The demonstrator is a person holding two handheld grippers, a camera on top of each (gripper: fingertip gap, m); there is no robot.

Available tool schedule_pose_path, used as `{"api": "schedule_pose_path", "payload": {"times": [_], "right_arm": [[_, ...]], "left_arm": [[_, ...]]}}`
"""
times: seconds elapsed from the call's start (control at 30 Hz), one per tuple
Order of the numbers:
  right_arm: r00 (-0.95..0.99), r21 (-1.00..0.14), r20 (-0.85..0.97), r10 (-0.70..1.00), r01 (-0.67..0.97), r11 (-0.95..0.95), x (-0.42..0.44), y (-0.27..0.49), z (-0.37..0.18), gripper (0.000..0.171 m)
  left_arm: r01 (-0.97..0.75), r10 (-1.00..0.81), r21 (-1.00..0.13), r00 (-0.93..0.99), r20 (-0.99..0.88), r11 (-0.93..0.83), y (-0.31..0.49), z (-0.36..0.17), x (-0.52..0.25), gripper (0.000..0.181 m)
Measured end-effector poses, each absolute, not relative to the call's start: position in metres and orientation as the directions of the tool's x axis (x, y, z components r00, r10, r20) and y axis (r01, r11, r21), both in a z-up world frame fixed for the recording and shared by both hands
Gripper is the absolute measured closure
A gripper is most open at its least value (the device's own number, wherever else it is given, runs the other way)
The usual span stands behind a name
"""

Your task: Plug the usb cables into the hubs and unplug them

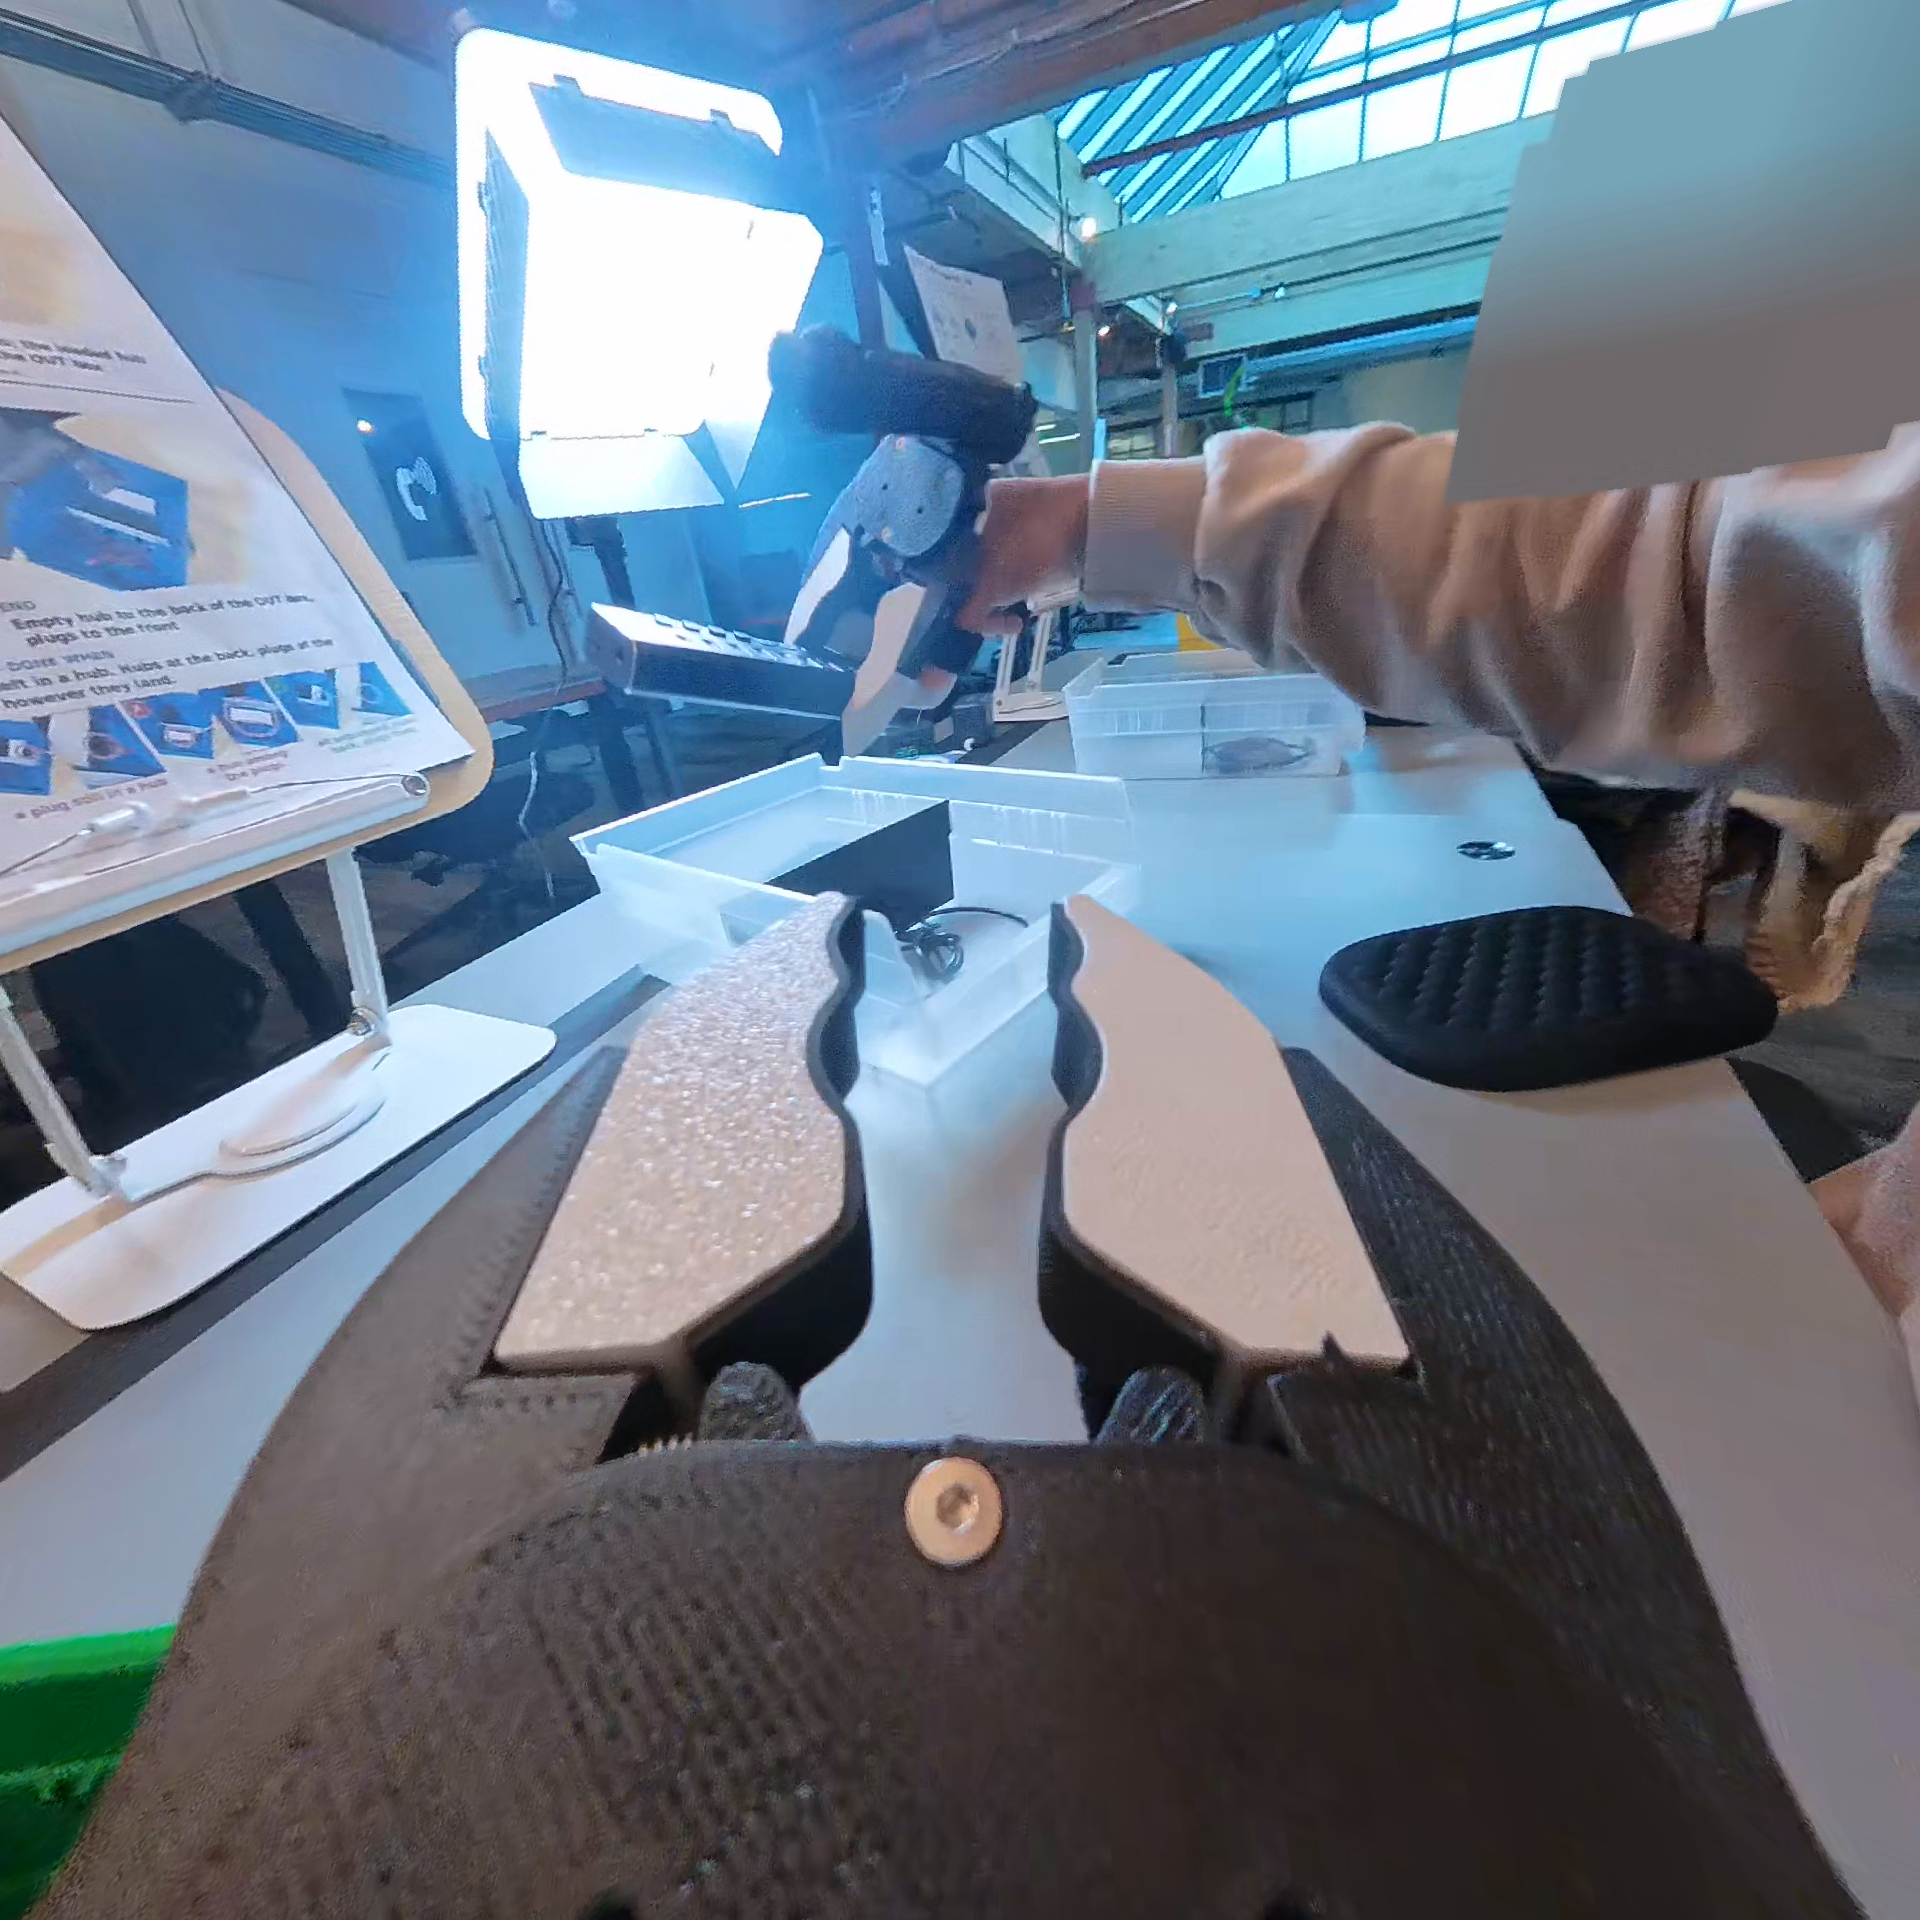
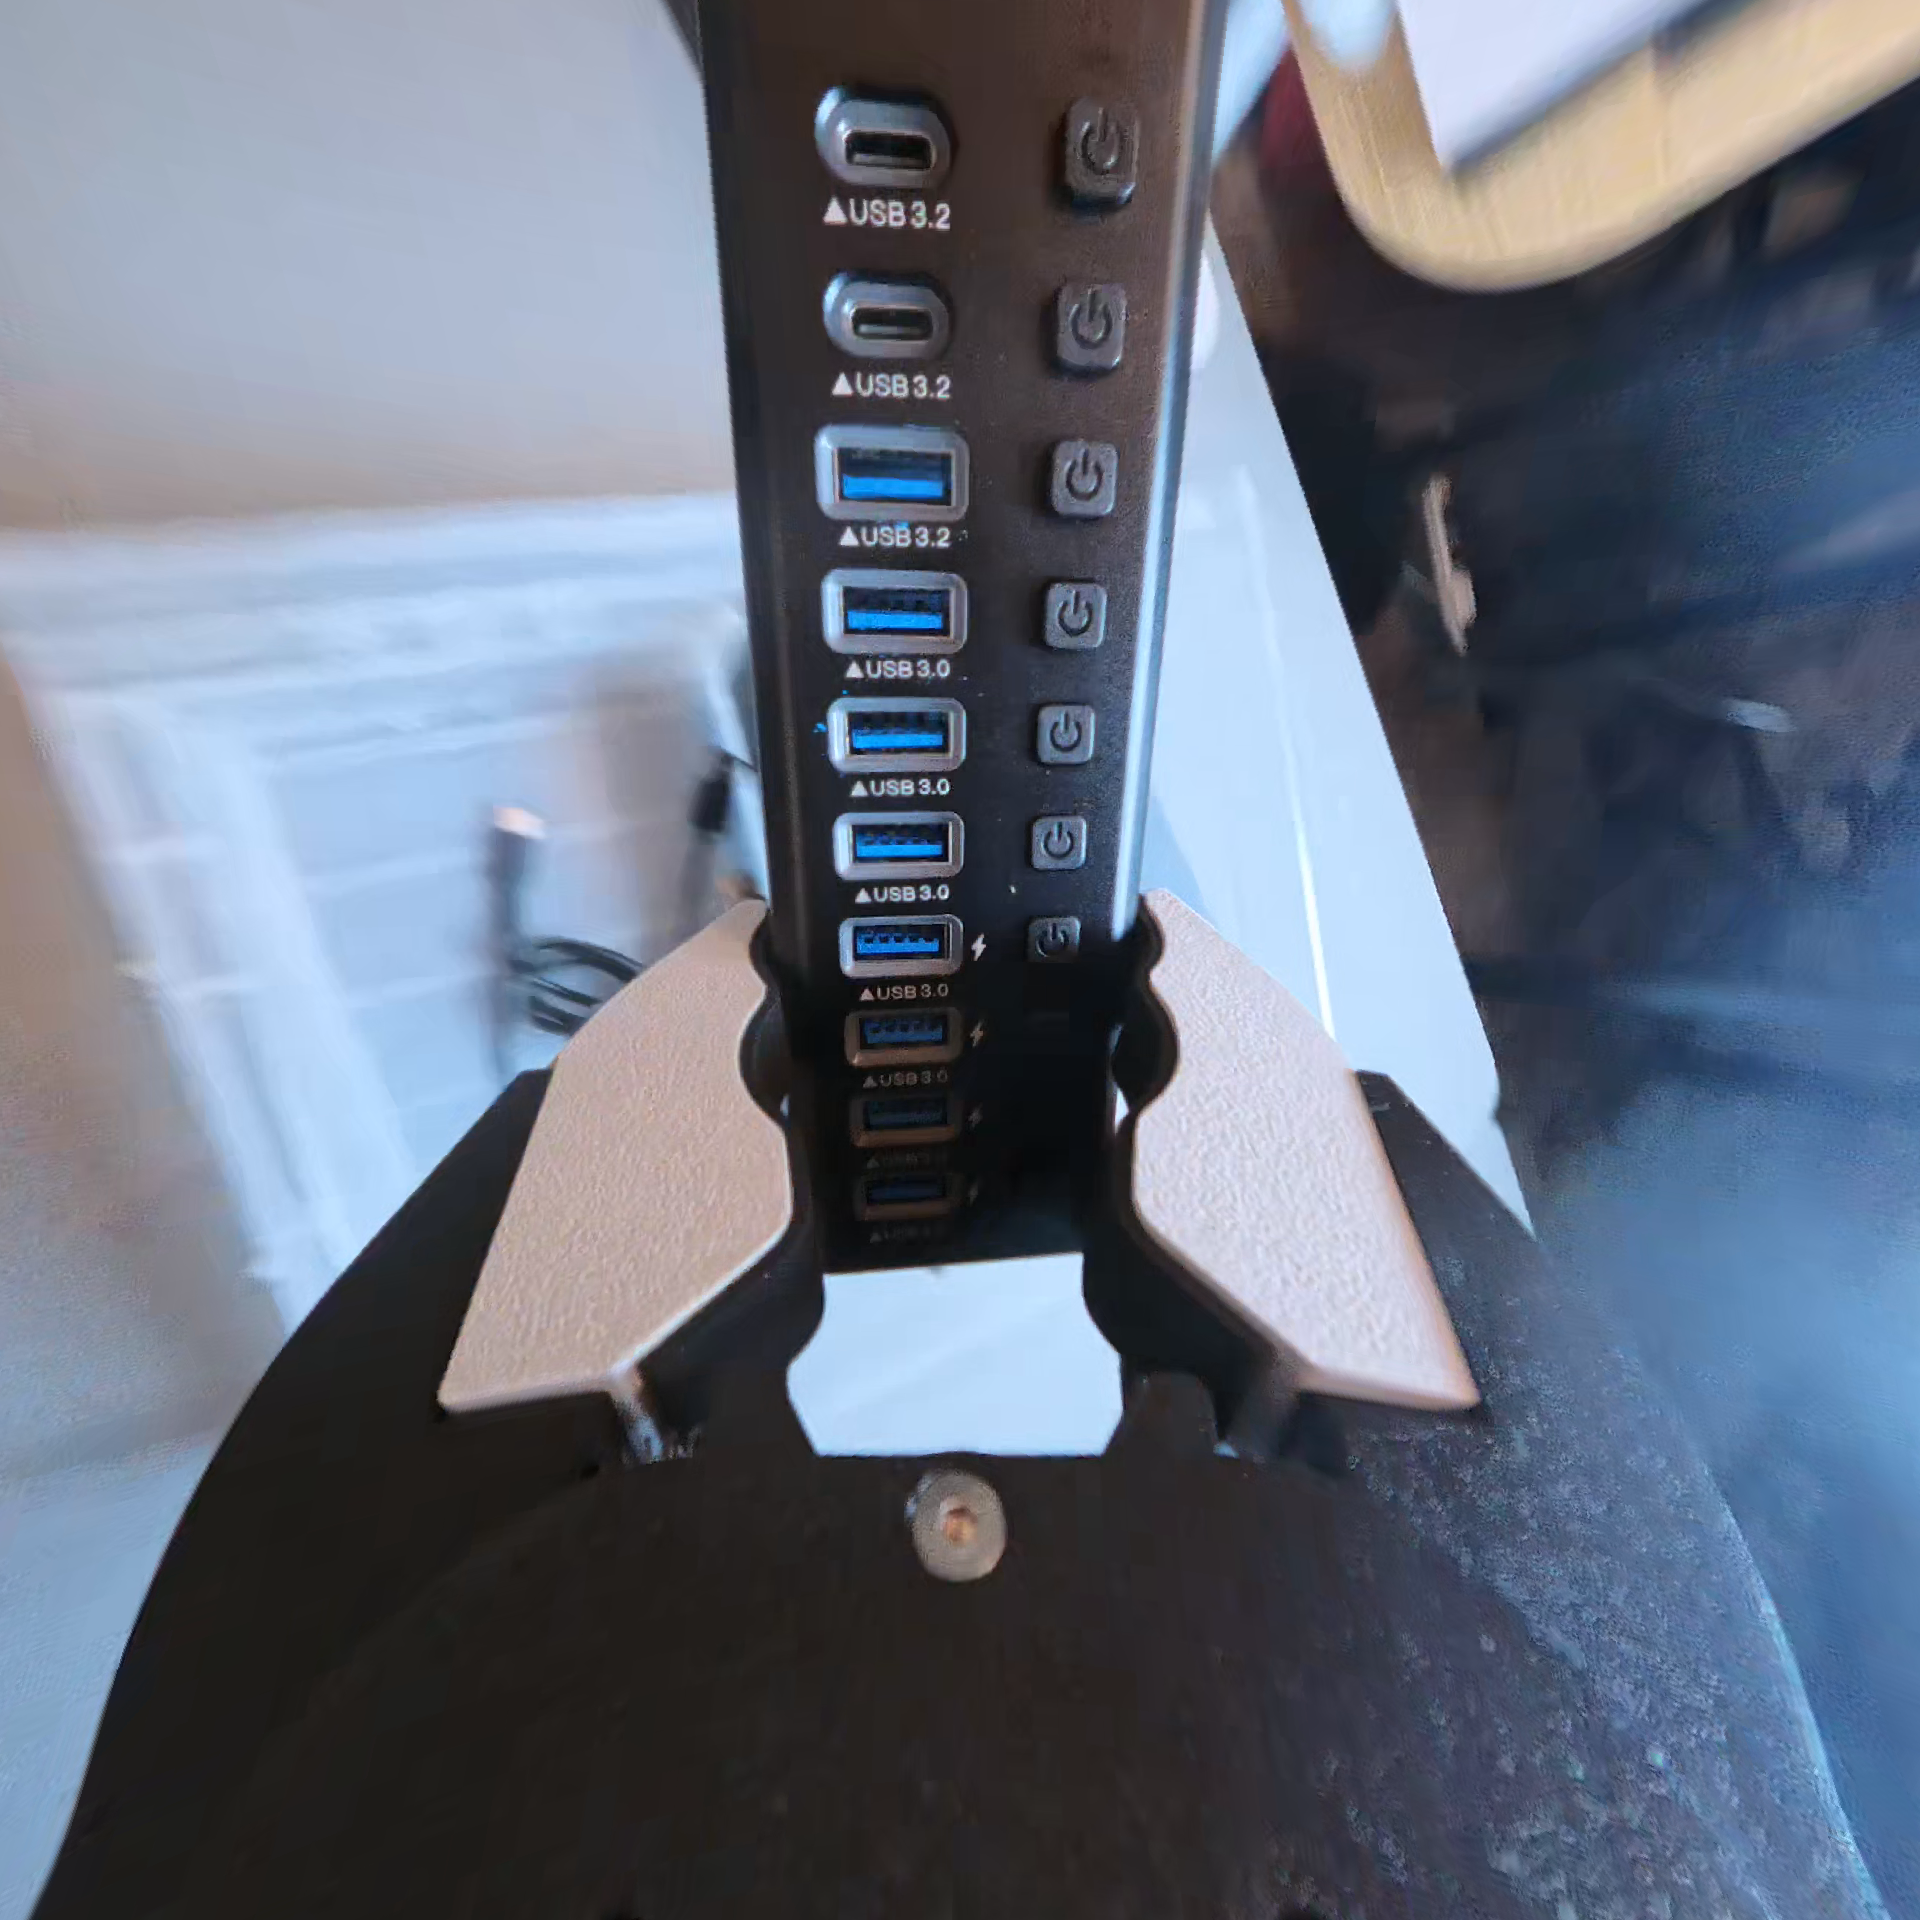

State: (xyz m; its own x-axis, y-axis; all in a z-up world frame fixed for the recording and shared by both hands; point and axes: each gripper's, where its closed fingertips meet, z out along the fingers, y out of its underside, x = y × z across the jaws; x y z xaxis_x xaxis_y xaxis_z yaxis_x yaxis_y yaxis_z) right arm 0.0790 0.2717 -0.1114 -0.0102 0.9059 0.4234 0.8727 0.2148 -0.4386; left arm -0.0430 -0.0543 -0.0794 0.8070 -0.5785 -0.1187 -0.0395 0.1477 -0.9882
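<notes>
My right gripper (image 2: pixel 951 914) is shut on a long black USB hub (image 2: pixel 935 520) with a row of blue ports and power buttons, all ports empty. In the left wrist view the same hub (image 1: pixel 717 665) hangs in the air in the right gripper (image 1: pixel 883 675), above the clear trays. My left gripper (image 1: pixel 951 914) is open and empty, low over the white table, pointing at a clear tray (image 1: pixel 831 862) that holds a black box (image 1: pixel 883 857) and a coiled black cable (image 1: pixel 940 940). A black cable with a silver plug (image 2: pixel 520 894) lies blurred below the hub.
A document stand (image 1: pixel 187 665) with a printed sheet stands at the left on a white base. A black wrist pad (image 1: pixel 1538 997) lies at the right table edge. A second clear tray (image 1: pixel 1216 717) sits farther back. A bright lamp panel (image 1: pixel 634 291) stands behind. A person's sleeve (image 1: pixel 1455 582) reaches across. One gripper's finger ends stand about 35 centimetres off the other's.
</notes>
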Motion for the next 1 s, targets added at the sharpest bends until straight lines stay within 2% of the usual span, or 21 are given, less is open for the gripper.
{"api": "schedule_pose_path", "payload": {"times": [0.07, 0.13, 0.3, 0.5, 0.53, 0.63, 0.77, 0.9, 1.0], "right_arm": [[0.031, -0.37, 0.399, 0.916, 0.92, 0.13, 0.091, 0.309, -0.13, 0.111], [0.036, -0.296, 0.362, 0.932, 0.952, 0.078, 0.097, 0.331, -0.153, 0.111], [-0.003, -0.097, 0.263, 0.965, 0.995, 0.029, 0.103, 0.355, -0.211, 0.11], [-0.074, 0.064, 0.237, 0.969, 0.996, 0.061, 0.106, 0.362, -0.248, 0.109], [-0.079, 0.062, 0.256, 0.964, 0.996, 0.065, 0.104, 0.365, -0.246, 0.108], [-0.045, -0.031, 0.276, 0.96, 0.998, 0.056, 0.092, 0.366, -0.224, 0.108], [0.006, -0.318, 0.365, 0.931, 0.941, 0.119, 0.062, 0.35, -0.163, 0.11], [0.075, -0.648, 0.407, 0.91, 0.726, 0.23, 0.039, 0.282, -0.094, 0.115], [0.079, -0.813, 0.343, 0.936, 0.525, 0.253, 0.045, 0.205, -0.065, 0.115]], "left_arm": [[-0.078, -0.55, -0.986, 0.822, -0.146, 0.146, -0.053, -0.081, -0.047, 0.159], [-0.118, -0.529, -0.983, 0.83, -0.174, 0.138, -0.052, -0.085, -0.051, 0.181], [-0.166, -0.486, -0.982, 0.853, -0.191, 0.095, -0.047, -0.095, -0.061, 0.181], [-0.215, -0.449, -0.976, 0.868, -0.21, 0.041, -0.041, -0.108, -0.076, 0.181], [-0.213, -0.451, -0.976, 0.868, -0.206, 0.036, -0.041, -0.109, -0.077, 0.181], [-0.215, -0.448, -0.976, 0.871, -0.201, 0.021, -0.04, -0.112, -0.08, 0.181], [-0.205, -0.422, -0.978, 0.885, -0.196, 0.025, -0.043, -0.106, -0.089, 0.181], [-0.236, -0.322, -0.972, 0.919, -0.229, 0.017, -0.048, -0.098, -0.115, 0.181], [-0.281, -0.21, -0.96, 0.938, -0.275, 0.003, -0.056, -0.086, -0.147, 0.181]]}}
